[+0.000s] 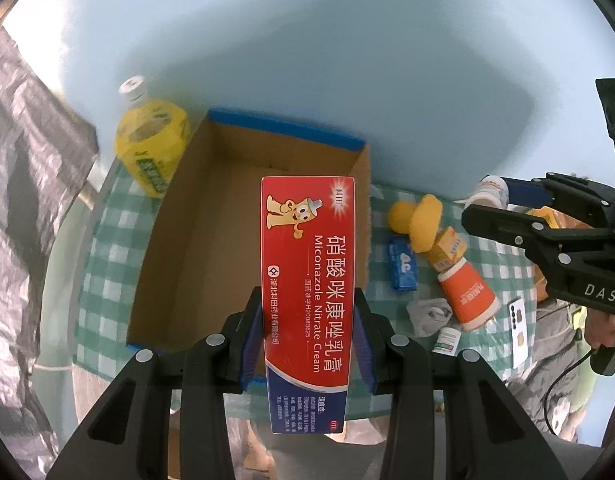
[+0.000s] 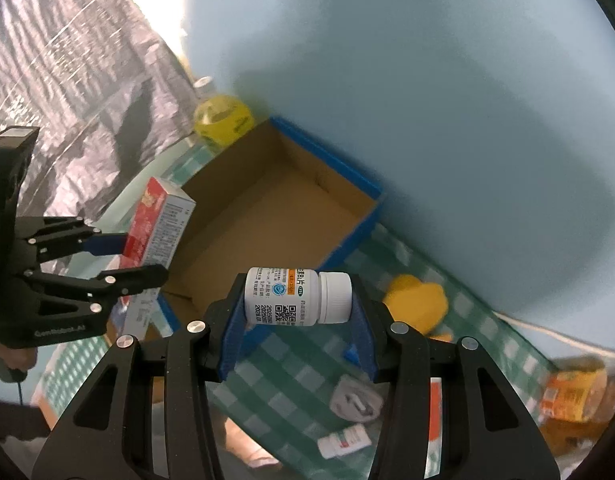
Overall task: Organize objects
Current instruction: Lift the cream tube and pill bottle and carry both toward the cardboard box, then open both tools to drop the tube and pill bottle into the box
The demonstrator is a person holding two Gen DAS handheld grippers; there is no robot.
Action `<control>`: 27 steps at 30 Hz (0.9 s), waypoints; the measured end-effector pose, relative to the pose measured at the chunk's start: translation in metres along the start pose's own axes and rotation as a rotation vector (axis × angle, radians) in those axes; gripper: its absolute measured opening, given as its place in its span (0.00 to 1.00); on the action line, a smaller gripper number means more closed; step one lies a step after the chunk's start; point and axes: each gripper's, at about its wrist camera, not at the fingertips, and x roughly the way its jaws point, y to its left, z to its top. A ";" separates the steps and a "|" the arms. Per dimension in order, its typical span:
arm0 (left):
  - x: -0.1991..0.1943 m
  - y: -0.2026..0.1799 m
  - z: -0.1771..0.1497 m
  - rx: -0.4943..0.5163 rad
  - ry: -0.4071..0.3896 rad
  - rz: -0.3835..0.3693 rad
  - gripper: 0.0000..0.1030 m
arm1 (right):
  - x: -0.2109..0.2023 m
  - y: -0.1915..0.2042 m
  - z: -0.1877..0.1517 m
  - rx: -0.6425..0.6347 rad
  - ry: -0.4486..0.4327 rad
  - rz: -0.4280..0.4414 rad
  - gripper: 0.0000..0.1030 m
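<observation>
Cardboard box (image 1: 227, 240) sits empty; left gripper (image 1: 309, 340) grips a red cream carton (image 1: 307, 280), right gripper (image 2: 297, 312) a white pill bottle (image 2: 295, 296), other items scattered on the tablecloth (image 1: 111, 264).

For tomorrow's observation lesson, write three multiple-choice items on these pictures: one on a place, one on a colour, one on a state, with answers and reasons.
1. Where is the yellow bottle?
A. inside the cardboard box
B. outside the cardboard box, beside its far left corner
C. in a gripper

2. What colour is the medicine carton in the left gripper?
A. mainly red
B. green
C. black

3. What is the right gripper doing?
A. open, holding nothing
B. shut on a cup
C. shut on a white pill bottle

Answers: B, it stands on the cloth by the box wall; A, its printed face is red; C, the bottle lies clamped between the fingers.
</observation>
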 end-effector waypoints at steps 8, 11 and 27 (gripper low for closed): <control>0.004 0.024 -0.003 -0.052 0.000 0.012 0.40 | 0.024 0.025 0.019 -0.046 0.020 0.053 0.46; 0.009 0.033 -0.004 -0.064 0.004 0.023 0.40 | 0.035 0.033 0.025 -0.069 0.029 0.052 0.46; 0.048 0.068 -0.007 -0.105 0.054 0.036 0.40 | 0.102 0.062 0.040 -0.143 0.114 0.042 0.46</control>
